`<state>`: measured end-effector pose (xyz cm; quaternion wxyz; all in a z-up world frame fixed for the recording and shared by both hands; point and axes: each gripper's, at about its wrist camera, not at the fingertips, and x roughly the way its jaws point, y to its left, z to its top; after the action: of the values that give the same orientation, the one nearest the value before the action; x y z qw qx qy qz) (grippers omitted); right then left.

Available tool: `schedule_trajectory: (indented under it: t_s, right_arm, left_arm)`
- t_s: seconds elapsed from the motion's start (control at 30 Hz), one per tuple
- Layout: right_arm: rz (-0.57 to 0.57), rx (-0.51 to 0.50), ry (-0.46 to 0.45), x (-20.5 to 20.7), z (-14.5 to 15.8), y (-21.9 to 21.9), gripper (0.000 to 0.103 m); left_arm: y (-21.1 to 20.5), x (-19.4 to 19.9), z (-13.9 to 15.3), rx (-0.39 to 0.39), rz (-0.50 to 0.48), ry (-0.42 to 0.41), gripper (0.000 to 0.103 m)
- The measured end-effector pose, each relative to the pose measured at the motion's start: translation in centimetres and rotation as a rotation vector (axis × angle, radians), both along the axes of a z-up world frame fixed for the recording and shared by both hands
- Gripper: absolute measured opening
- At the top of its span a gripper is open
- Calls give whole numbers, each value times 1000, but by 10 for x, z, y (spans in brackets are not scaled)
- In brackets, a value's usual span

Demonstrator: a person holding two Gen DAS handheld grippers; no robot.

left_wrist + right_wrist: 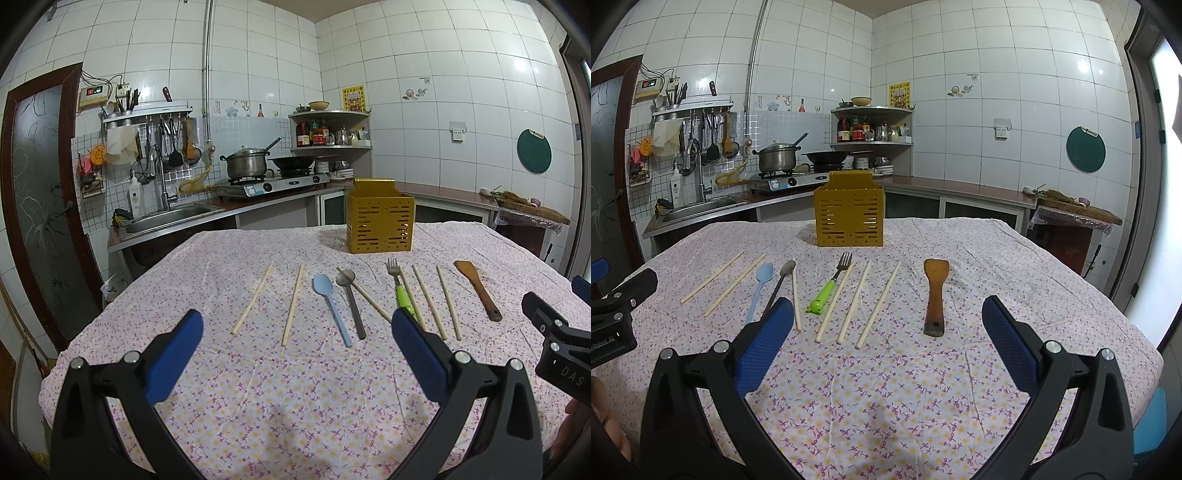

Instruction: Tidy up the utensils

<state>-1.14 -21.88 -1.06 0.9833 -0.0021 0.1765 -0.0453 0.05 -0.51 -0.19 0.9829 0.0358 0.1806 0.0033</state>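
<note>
A yellow slotted utensil holder (379, 220) (849, 214) stands at the table's far middle. In front of it lie, in a row, several wooden chopsticks (253, 297) (879, 305), a light blue spoon (331, 307) (759, 286), a grey metal spoon (351, 301) (780, 282), a green-handled fork (399, 286) (831, 284) and a brown wooden spatula (478, 289) (935, 295). My left gripper (297, 334) is open above the near cloth, short of the spoons. My right gripper (888, 321) is open too, short of the chopsticks and spatula. Neither holds anything.
The table wears a floral cloth (280, 391) (886, 391). Behind it run a counter with a sink (173, 216), a gas stove with a pot (246, 162) and a wok (293, 161), and a corner shelf (330, 129). A door (40, 192) is at left.
</note>
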Motion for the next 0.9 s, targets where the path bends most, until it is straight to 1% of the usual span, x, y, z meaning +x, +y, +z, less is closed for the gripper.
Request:
schedule_trajectory:
  t_s: [0.47, 0.73, 0.9]
  right_arm:
    - [1, -1, 1, 0, -1, 0, 99]
    - [-2, 5, 19, 6, -6, 0, 99]
    - [-9, 5, 15, 10, -6, 0, 99]
  left_arm:
    - [2, 0, -2, -2, -1, 3, 100]
    - [3, 6, -5, -8, -14, 20, 100]
    - [4, 10, -5, -4, -20, 29, 100]
